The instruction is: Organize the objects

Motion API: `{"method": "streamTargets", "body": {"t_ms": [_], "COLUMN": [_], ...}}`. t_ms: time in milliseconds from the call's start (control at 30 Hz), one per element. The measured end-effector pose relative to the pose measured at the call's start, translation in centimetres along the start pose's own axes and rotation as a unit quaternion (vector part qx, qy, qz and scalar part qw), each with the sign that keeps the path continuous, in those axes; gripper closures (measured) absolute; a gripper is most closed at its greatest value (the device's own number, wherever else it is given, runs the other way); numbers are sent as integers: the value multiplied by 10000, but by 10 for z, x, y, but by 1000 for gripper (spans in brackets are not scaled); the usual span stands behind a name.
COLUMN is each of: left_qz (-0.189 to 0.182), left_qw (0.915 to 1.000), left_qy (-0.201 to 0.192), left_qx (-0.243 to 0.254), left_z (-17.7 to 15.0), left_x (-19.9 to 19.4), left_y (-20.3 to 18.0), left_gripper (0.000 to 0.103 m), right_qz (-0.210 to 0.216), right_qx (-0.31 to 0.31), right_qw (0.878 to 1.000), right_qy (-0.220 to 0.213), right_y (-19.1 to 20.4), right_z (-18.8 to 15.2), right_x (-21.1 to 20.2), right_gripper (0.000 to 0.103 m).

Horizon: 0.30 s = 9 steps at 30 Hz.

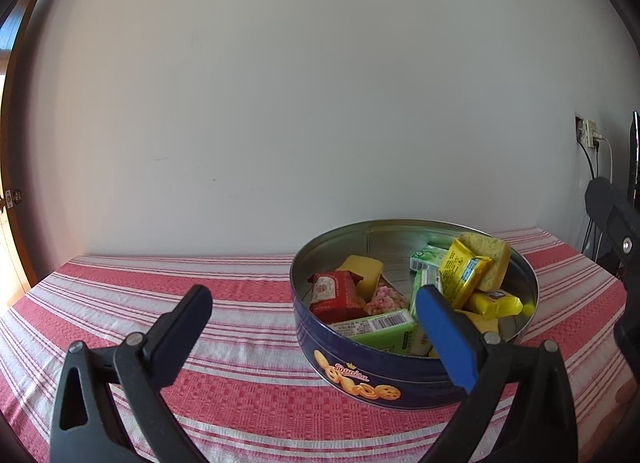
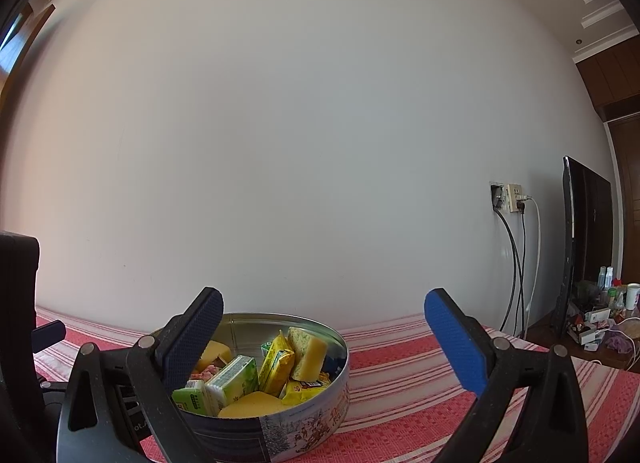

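Snack-filled cookie tin (image 1: 384,367) on red-striped tablecloth (image 1: 240,303) by white wall (image 1: 320,103), both tongs released.

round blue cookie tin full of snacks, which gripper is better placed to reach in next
Probably the left gripper: it is open, and its blue finger already overlaps the round blue cookie tin with its snack packets. The right gripper, also open, has the tin off to its left.

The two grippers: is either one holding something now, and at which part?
Nothing is held. The left gripper and the right gripper are both open and empty, near the tin.
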<state>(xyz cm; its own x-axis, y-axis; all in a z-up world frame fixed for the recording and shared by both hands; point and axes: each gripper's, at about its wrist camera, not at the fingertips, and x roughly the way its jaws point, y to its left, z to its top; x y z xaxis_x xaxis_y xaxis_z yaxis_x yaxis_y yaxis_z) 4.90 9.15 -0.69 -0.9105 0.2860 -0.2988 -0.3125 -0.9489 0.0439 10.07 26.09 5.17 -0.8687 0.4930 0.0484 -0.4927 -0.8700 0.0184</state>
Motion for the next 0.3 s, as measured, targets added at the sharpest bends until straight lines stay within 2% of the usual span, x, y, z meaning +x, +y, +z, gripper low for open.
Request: {"method": "streamTargets", "body": {"t_ms": [300], "left_qz": [87], "left_qw": [9999], "left_qy": [76], "left_qx": [-40], "left_z": [0], "left_x": [0], "left_y": [0], "left_gripper": [0], "right_qz": [-41], "right_qx": [9], "right_qw": [10000], "right_qy": [53], "right_y": [0], "right_z": [1], "right_x": [0], "right_gripper": [1]}}
